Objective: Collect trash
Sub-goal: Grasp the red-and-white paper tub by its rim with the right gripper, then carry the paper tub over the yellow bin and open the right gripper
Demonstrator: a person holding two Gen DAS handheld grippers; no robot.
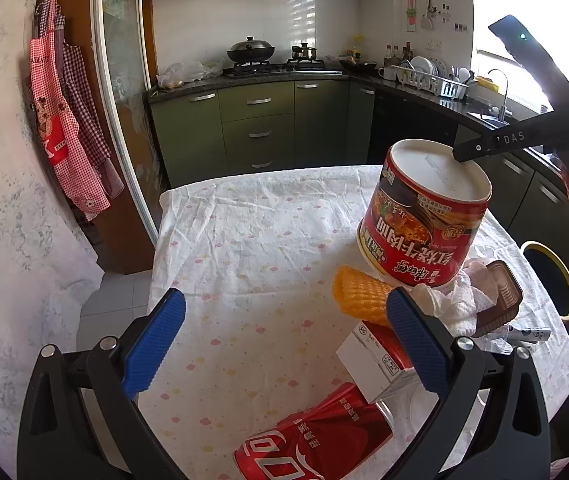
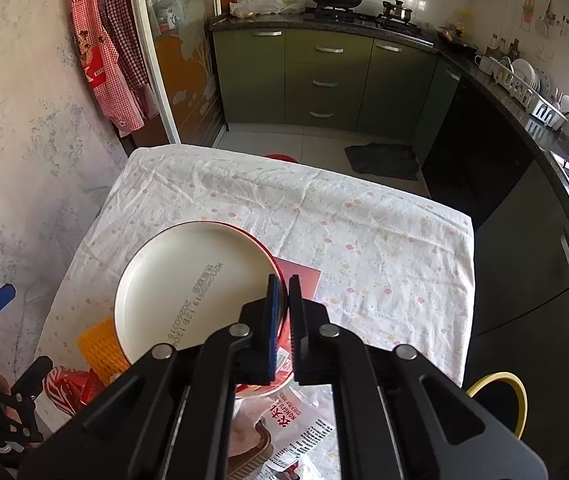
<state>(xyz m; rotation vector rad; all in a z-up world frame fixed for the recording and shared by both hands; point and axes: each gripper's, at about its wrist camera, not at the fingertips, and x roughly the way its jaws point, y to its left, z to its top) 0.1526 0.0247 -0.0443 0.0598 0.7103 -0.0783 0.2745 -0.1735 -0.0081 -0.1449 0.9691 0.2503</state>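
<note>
A red instant-noodle cup (image 1: 420,224) stands upside down and tilted at the right of the table, white base up. My right gripper (image 1: 458,156) is shut on the rim of that base; in the right wrist view its jaws (image 2: 282,280) pinch the edge of the cup (image 2: 188,284). My left gripper (image 1: 286,300) hangs open over the cloth with nothing between its blue pads. Around the cup lie an orange foam net (image 1: 360,296), a crumpled tissue (image 1: 452,304), a brown tray (image 1: 504,296), a white and red carton (image 1: 376,360) and a crushed red cola can (image 1: 316,444).
The table wears a white flowered cloth (image 1: 252,240). A black bin with a yellow rim (image 1: 552,276) stands off the table's right edge, also in the right wrist view (image 2: 500,396). Green kitchen cabinets (image 1: 260,132) line the back; aprons (image 1: 64,128) hang on the left wall.
</note>
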